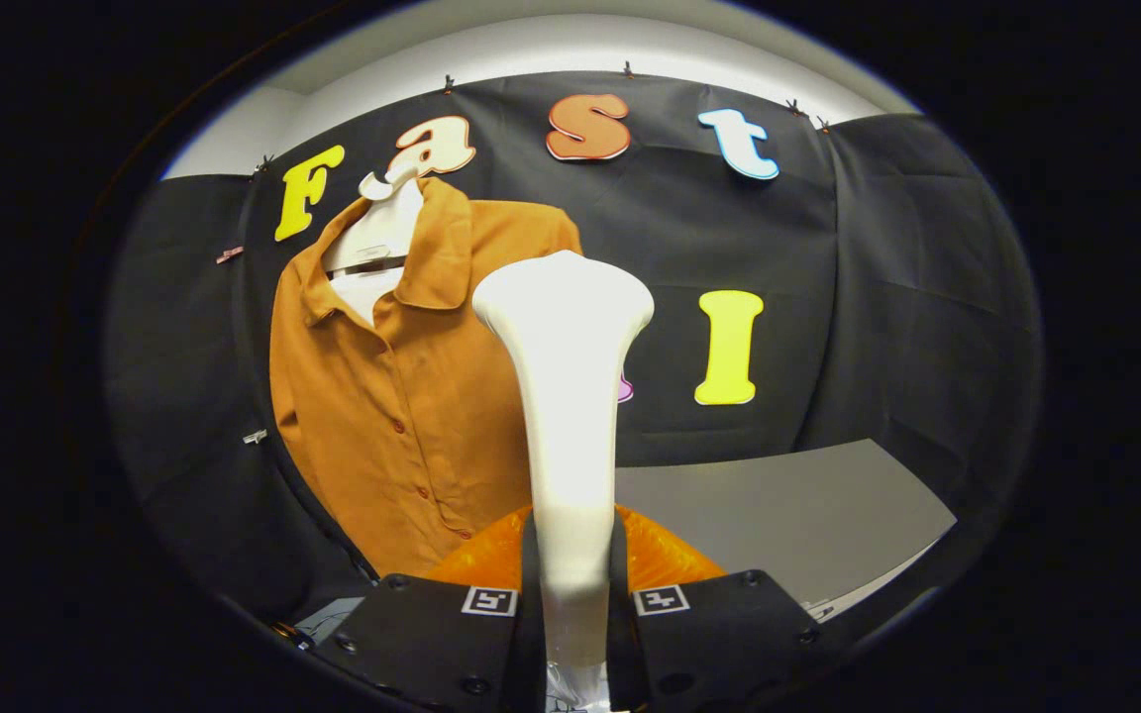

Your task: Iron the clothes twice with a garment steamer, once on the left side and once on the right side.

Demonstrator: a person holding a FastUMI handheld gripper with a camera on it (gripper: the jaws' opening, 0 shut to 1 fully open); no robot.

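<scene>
Tongs (pixel 570 584): closed on the slim handle of the white plastic garment steamer (pixel 568 396), both fingers pressing it.
Steamer: upright, its flared head just right of the shirt.
Rust-orange button-up shirt (pixel 402 396): hanging on a white hanger (pixel 377 233) (collar open).
Grey tabletop (pixel 778 505): right of the shirt, beyond the steamer.

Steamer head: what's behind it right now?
Behind the steamer, held in the shut tool, hangs the orange shirt on a white hanger, its right edge covered by the steamer. The grey table lies beyond. Whether the head touches fabric is hidden.
</scene>
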